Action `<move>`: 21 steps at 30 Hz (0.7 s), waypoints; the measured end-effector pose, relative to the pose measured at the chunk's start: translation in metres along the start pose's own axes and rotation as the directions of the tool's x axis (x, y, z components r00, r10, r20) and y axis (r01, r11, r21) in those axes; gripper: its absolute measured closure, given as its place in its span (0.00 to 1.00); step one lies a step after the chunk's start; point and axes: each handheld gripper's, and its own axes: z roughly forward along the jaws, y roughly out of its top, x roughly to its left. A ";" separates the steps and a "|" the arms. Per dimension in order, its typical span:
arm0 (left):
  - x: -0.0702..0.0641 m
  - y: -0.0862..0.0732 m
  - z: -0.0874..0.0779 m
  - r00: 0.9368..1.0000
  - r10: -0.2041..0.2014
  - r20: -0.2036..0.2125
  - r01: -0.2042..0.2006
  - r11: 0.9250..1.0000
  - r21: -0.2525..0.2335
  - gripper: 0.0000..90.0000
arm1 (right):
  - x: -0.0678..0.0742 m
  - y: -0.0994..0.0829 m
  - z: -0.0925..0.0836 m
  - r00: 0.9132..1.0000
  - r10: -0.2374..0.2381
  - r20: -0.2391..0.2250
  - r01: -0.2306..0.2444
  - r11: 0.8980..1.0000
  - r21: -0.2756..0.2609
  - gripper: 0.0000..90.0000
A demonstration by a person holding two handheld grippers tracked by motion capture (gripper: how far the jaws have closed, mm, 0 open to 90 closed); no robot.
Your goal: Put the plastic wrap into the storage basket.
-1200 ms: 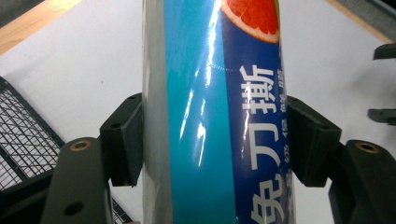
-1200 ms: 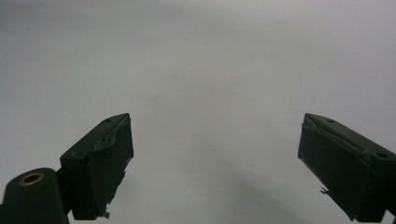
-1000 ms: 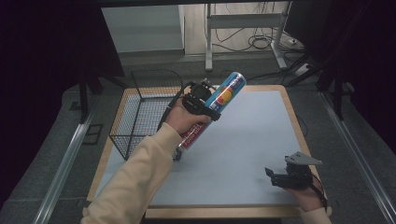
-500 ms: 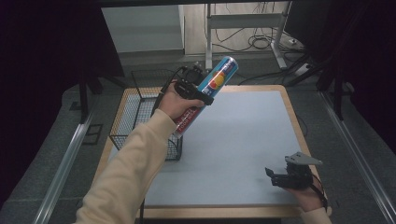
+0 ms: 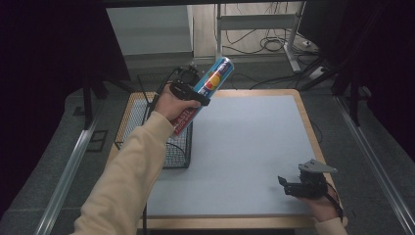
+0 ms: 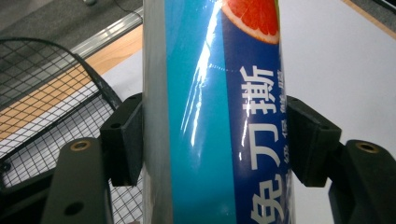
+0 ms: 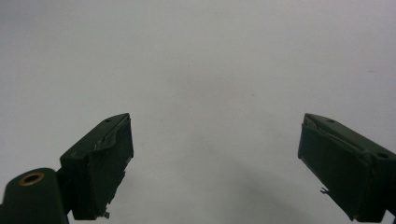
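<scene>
The blue roll point(image 5: 205, 93) is clamped tilted in the left gripper point(image 5: 188, 93), held up over the wire basket point(image 5: 147, 127). The right gripper point(image 5: 288, 186) is rested released on the bench point(image 5: 244, 147).

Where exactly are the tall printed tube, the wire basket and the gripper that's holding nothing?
tube point(image 5: 215, 78): high view, on its blue upper half.
wire basket point(image 5: 177, 149): high view, on its mesh front wall.
right gripper point(image 5: 284, 184): high view, between its open jaws.
</scene>
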 end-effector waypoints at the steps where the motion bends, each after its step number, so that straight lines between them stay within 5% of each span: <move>1: 0.002 -0.001 0.000 1.000 0.000 -0.006 0.001 1.000 0.003 0.35 | 0.000 0.000 0.000 1.000 0.000 0.000 0.000 1.000 0.000 0.12; 21: 0.033 -0.018 0.019 0.996 -0.033 -0.081 0.036 0.998 0.047 0.35 | -0.001 -0.001 0.001 1.000 -0.001 0.004 0.001 1.000 0.002 0.12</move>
